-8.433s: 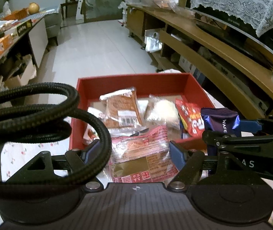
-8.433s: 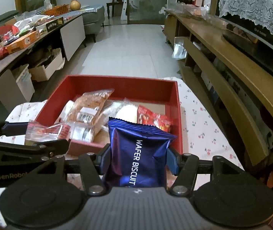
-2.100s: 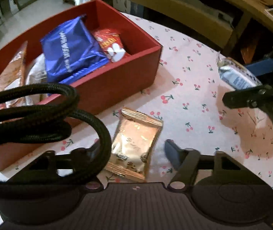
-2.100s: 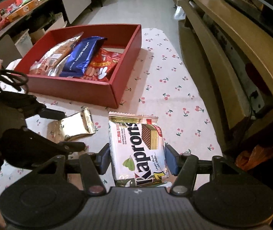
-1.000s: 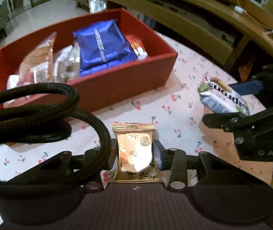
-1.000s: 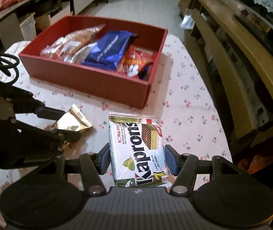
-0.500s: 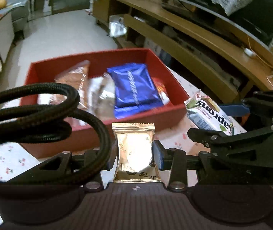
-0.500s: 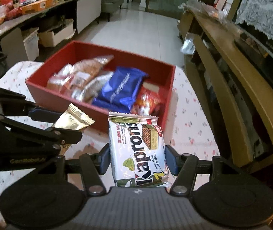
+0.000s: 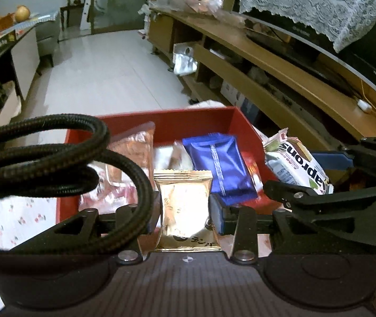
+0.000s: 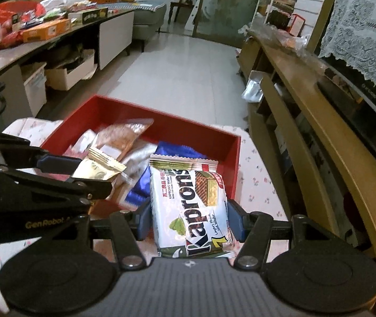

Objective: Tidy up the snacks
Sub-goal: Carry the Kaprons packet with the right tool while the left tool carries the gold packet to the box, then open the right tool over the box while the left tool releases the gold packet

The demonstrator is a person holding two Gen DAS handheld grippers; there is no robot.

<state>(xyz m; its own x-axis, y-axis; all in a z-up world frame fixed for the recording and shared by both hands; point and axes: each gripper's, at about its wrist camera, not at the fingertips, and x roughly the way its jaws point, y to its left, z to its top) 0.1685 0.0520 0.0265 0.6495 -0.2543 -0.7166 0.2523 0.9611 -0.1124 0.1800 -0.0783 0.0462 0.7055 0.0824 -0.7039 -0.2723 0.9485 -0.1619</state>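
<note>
Dim indoor light; glare on gold packet [image 9: 184,206]; fisheye edge warp; slight blur.

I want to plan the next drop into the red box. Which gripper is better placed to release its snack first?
Probably the left gripper: its gold packet is level with the red box's near wall. The right gripper's Kaprons wafer pack hangs near the right corner.

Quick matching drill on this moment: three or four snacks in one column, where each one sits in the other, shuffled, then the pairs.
1. gold packet
2. Kaprons wafer pack
3. blue wafer biscuit pack
4. orange-brown snack bag

A. lying in the red box, right of middle
B. held in the right gripper
C. lying in the red box, left side
D. held in the left gripper

Pairs: 1-D, 2-B, 3-A, 4-C
</note>
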